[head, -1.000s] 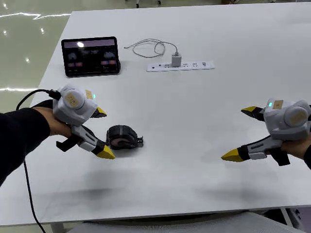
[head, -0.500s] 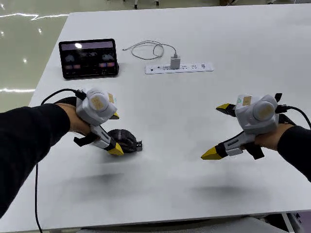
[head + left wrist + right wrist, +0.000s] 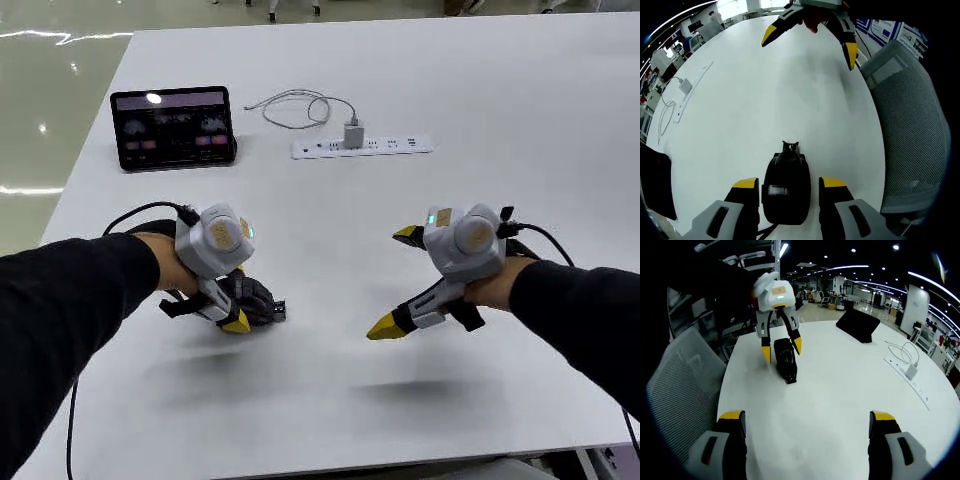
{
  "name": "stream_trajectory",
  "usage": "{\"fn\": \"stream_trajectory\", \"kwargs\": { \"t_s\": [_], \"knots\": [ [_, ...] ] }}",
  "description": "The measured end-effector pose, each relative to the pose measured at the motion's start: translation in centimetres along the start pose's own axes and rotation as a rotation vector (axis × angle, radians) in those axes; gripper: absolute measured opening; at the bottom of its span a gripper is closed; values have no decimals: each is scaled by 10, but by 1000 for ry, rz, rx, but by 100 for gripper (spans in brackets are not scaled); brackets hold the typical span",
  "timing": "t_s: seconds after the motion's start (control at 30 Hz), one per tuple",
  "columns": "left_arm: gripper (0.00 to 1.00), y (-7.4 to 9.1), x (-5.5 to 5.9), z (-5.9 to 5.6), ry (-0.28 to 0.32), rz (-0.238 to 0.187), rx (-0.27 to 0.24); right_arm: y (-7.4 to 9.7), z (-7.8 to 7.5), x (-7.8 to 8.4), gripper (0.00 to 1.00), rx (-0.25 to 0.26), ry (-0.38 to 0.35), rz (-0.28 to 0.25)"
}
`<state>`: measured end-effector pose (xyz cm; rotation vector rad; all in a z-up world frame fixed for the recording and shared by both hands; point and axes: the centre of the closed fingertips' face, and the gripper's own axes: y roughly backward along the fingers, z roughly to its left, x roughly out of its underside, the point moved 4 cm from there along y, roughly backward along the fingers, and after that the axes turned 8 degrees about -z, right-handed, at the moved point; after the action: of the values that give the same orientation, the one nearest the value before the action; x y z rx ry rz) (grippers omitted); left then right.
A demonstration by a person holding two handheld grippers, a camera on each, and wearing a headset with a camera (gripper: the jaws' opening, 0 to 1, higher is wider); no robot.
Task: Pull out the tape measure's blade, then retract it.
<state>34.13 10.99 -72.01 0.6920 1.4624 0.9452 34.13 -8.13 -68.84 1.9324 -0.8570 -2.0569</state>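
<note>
Currently L gripper (image 3: 789,183) astride tape measure (image 3: 786,195), R gripper (image 3: 807,420) spread

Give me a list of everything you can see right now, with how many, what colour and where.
table: one, white, under everything
tape measure: one, black, near-left table, blade not pulled out
tablet: one, black, screen on, far-left table
power strip: one, white, far centre
charger: one, white, plugged into the strip, cable looped behind
chair: one, grey mesh, at the near edge
left gripper: one, grey, yellow tips, jaws astride the tape measure
right gripper: one, same colours, open, above bare table
sleeves: two, black
</note>
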Motion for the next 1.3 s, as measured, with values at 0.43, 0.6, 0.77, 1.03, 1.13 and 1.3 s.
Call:
{"fn": "stream_trajectory", "kwargs": {
  "t_s": [0.43,0.6,0.77,1.03,1.13,1.3],
  "knots": [
    [33,-2,0,3,-64,-21,-3,-44,5,-28,92,-81,63,-5],
    [32,-2,0,4,-45,-24,-4,-63,12,-30,87,-126,94,25],
    [32,-3,0,3,-74,-1,-14,-79,18,-35,81,-152,104,27],
    [31,-4,-1,5,-58,13,-7,-100,20,-36,63,-193,124,67],
    [31,-4,-1,4,-62,25,-4,-106,20,-35,59,-204,135,76],
    [31,-3,-1,4,-49,6,-2,-115,24,-28,53,-219,162,100]
  ]
}}
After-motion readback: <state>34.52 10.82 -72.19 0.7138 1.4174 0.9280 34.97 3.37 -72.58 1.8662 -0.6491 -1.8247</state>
